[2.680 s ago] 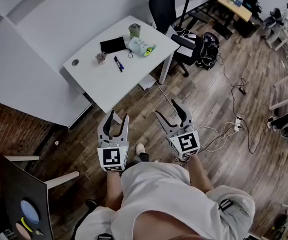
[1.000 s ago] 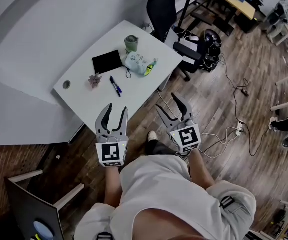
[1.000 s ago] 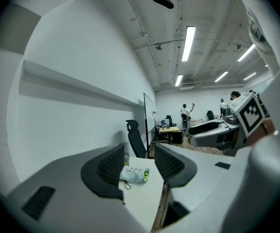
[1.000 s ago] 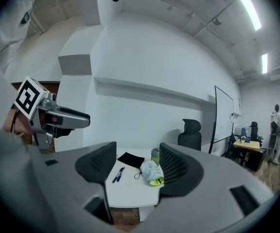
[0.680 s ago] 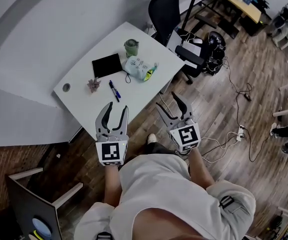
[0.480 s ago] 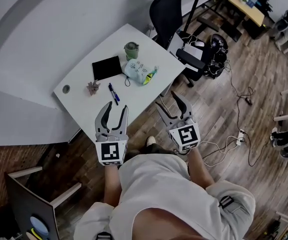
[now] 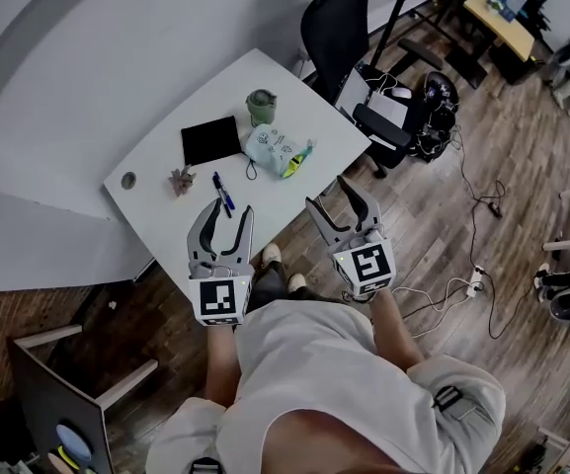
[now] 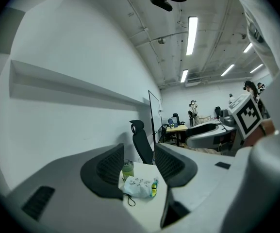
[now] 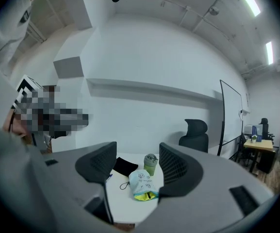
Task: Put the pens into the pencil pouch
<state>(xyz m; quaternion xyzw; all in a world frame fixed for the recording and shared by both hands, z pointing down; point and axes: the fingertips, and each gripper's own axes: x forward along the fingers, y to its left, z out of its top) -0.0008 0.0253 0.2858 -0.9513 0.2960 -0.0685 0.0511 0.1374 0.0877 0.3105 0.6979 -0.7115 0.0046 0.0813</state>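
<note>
Left tongs (image 7: 231,211) spread, nothing between them. Right tongs (image 7: 328,196) spread too, also empty. Both are held in the air by the near edge of the white rectangular counter (image 7: 304,107). Dark blue pen (image 7: 222,194) lies on the counter, apart from the pale blue printed fabric pouch (image 7: 270,146). Flat black pad (image 7: 209,140) and green lidded cup (image 7: 261,107) sit just beside the pouch.

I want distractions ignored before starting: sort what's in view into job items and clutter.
Job: blue pen, pencil pouch, left gripper and right gripper, both open and empty.
Clutter: black pad, green cup, small spiky object, office chair.
</note>
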